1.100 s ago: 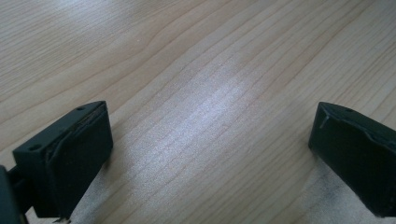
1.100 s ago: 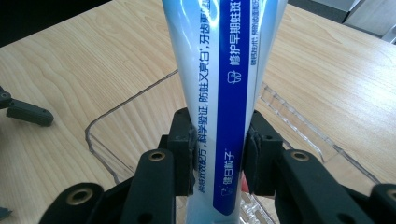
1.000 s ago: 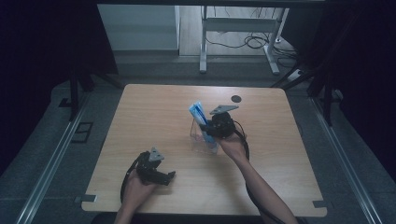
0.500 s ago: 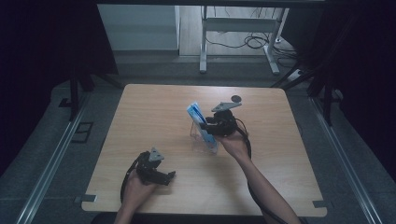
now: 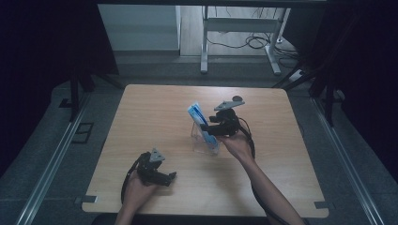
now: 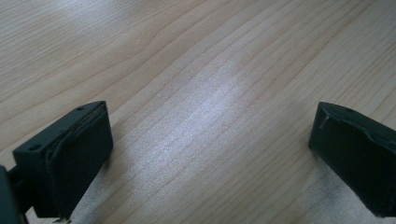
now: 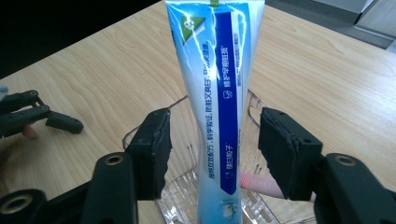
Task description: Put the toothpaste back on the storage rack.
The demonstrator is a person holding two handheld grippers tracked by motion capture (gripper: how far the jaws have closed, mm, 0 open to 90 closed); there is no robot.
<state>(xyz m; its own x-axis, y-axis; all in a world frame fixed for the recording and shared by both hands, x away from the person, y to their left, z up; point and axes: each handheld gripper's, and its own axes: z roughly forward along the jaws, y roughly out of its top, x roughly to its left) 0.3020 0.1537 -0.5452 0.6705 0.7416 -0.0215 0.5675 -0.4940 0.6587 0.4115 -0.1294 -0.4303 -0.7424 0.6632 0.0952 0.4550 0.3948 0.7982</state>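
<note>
A blue-and-white toothpaste tube [image 5: 197,116] [image 7: 217,93] stands tilted in a clear plastic cup [image 5: 206,142] [image 7: 184,189] at the middle of the wooden table. My right gripper [image 5: 210,127] [image 7: 212,149] sits just right of the cup. Its jaws have just been opening and now stand on either side of the tube with gaps, the pads [image 7: 156,149] off it. My left gripper [image 5: 168,177] [image 6: 210,158] rests near the front left edge, open, with bare wood between its jaws.
A pink rod-like item [image 7: 258,183] lies inside the cup beside the tube. A small dark disc [image 5: 239,99] sits on the table [image 5: 141,122] behind the right gripper. The left gripper [image 7: 42,119] appears far left in the right gripper view.
The right gripper's jaws have spread apart and let go of the tube, which stays in the cup. The left hand has not moved.
</note>
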